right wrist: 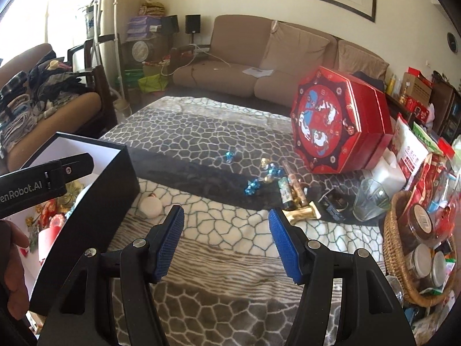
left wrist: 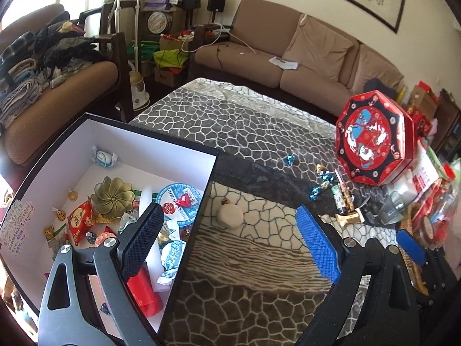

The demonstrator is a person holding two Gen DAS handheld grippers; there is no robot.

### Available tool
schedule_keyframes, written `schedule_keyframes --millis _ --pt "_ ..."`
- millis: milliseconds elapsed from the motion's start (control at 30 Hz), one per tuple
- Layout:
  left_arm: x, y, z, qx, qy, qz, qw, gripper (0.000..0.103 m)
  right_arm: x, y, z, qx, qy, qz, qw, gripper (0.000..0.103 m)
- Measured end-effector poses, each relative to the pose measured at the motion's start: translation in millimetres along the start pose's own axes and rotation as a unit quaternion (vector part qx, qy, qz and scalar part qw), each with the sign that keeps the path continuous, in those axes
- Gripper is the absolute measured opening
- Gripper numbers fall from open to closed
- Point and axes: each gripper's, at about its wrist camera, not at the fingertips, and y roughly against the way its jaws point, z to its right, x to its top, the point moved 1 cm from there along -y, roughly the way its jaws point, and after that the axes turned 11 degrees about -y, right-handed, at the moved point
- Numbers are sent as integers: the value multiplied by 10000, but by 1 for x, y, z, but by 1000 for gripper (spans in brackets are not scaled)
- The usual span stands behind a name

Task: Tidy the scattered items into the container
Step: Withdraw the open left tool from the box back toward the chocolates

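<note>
The black box with a white inside [left wrist: 72,150] stands at the left of the patterned cloth and holds several sweets, a gold flower dish [left wrist: 112,197] and a red cup [left wrist: 144,294]. My left gripper [left wrist: 230,239] is open and empty, straddling the box's right wall. My right gripper [right wrist: 226,245] is open and empty above the cloth. The box also shows in the right wrist view [right wrist: 95,201]. A small round white item [right wrist: 150,206] lies beside the box. Blue and gold foil sweets [right wrist: 252,187], small bottles [right wrist: 285,194] and a gold wrapped bar [right wrist: 302,214] lie scattered further out.
A red octagonal box [right wrist: 334,124] leans at the right. A glass [right wrist: 371,199], a wicker basket of jars [right wrist: 415,248] and packets [right wrist: 409,152] crowd the right edge. Sofas stand behind and to the left.
</note>
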Motion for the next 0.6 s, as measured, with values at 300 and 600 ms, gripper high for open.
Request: schedule_keyframes --millis 300,600 --pt "6 17 26 87 -471 662 9967 93 9 6 59 -210 -561 88 9982 63" --pt "11 20 33 96 -830 858 9928 91 11 9 78 -286 -537 170 9980 53"
